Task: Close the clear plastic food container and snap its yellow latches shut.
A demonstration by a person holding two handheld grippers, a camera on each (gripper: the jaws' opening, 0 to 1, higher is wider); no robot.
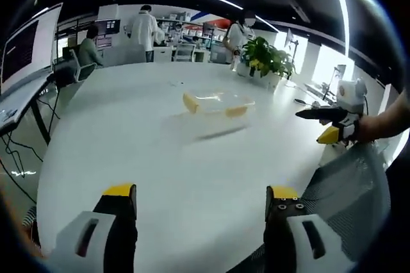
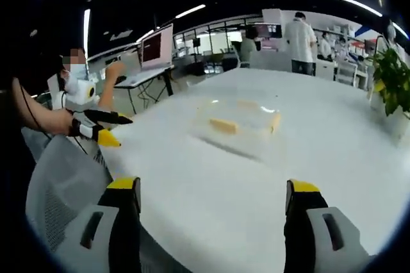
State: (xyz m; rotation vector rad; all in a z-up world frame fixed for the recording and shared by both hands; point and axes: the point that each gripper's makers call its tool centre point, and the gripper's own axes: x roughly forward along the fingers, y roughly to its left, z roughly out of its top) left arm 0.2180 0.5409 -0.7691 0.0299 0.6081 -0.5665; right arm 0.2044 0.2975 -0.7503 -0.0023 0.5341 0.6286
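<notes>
The clear plastic food container [image 1: 218, 103] lies on the white round table [image 1: 160, 157], blurred, with a yellow latch [image 1: 190, 102] at each end. Whether its lid is seated I cannot tell. My left gripper [image 1: 200, 199] is open over the table's near edge, well short of the container, nothing between its jaws. In the right gripper view the container [image 2: 246, 122] sits mid-table, and my right gripper [image 2: 213, 193] is open and empty at the near rim. The right gripper [image 1: 311, 125], held by a hand, enters the left gripper view from the right; the left gripper [image 2: 123, 131] shows at the left of the right gripper view.
A grey mesh chair back [image 1: 352, 183] stands against the table edge between the grippers [image 2: 64, 190]. A potted plant [image 1: 266, 58] sits on the table's far side. Desks with monitors [image 2: 157, 45] and several people stand beyond.
</notes>
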